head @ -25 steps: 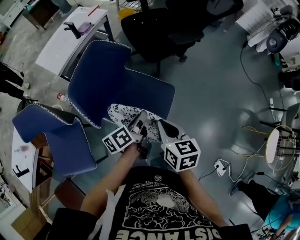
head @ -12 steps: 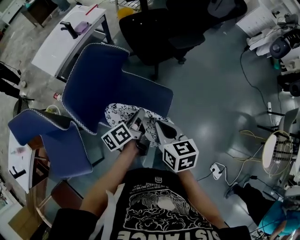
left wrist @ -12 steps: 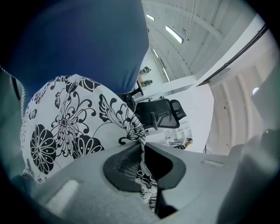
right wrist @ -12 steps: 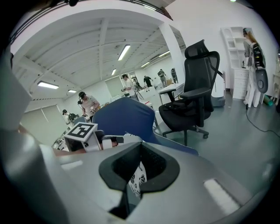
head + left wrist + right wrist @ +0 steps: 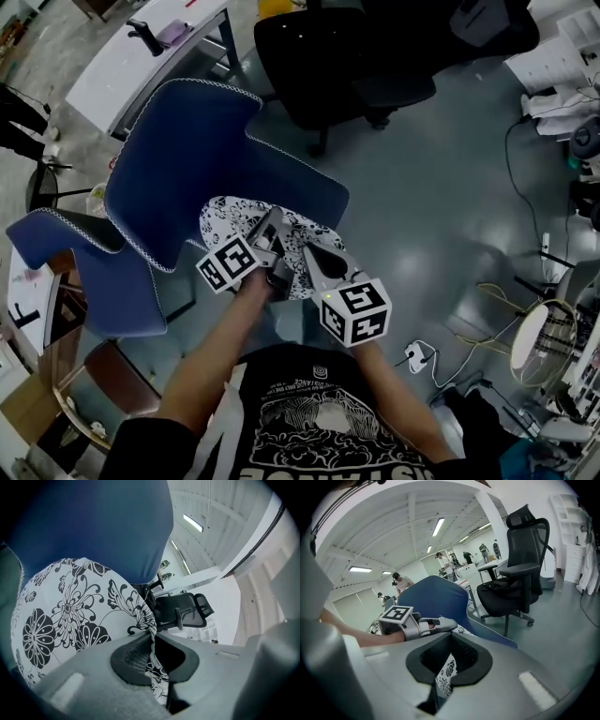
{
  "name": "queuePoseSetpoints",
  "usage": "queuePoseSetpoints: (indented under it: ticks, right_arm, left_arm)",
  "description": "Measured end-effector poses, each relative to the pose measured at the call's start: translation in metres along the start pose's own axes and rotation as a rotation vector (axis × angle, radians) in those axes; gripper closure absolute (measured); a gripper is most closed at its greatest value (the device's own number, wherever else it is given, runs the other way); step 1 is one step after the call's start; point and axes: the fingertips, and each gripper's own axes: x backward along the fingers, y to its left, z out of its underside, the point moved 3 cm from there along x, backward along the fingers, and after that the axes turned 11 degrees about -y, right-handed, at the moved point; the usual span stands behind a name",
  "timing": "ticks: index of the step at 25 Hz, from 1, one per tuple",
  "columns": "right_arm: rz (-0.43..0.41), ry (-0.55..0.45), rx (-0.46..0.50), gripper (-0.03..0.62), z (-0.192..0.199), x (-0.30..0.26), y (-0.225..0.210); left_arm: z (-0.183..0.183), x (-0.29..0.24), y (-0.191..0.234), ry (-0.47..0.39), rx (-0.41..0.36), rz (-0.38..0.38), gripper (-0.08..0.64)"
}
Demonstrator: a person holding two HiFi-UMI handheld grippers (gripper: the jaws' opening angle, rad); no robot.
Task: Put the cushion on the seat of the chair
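The cushion, white with a black flower print, lies over the front of the blue chair's seat, below its backrest. My left gripper is shut on the cushion's near edge. In the left gripper view the printed fabric runs pinched between the jaws, in front of the blue backrest. My right gripper is shut on the same edge to the right. A fold of the cushion sits between its jaws, and the left gripper shows beyond it.
A second blue chair stands to the left. A black office chair is behind the seat, with a white table at the back left. Cables and a power strip lie on the grey floor to the right.
Both grippers have moved forward and down with the cushion. More of the cushion now lies over the blue chair's seat.
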Motion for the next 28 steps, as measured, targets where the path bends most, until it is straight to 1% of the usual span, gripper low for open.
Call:
queuePoseSetpoints:
  ticks: [5,11,19,23,25,28]
  right_arm:
    - [-0.054,0.033,-0.001,0.597,-0.005,-0.019,-0.028]
    - [-0.108,0.089,0.020,0.597,-0.002,-0.036,-0.049]
    - [-0.174,0.183,0.050,0.597,0.009,-0.055,-0.077]
    - [-0.186,0.215,0.051,0.597,0.012,-0.060,-0.093]
    - [-0.190,0.229,0.052,0.597,0.015,-0.061,-0.099]
    - [-0.198,0.239,0.060,0.597,0.018,-0.066,-0.105]
  left_arm:
    - [-0.005,-0.030,0.009,-0.048,0.010,-0.042,0.538]
    - [-0.008,-0.053,0.029,-0.096,0.051,-0.081,0.535]
    - [-0.002,-0.094,0.058,-0.116,0.067,-0.123,0.531]
    - [0.001,-0.110,0.069,-0.122,0.085,-0.139,0.521]
    - [0.003,-0.116,0.075,-0.114,0.088,-0.137,0.504]
    - [0.004,-0.123,0.080,-0.113,0.092,-0.129,0.453]
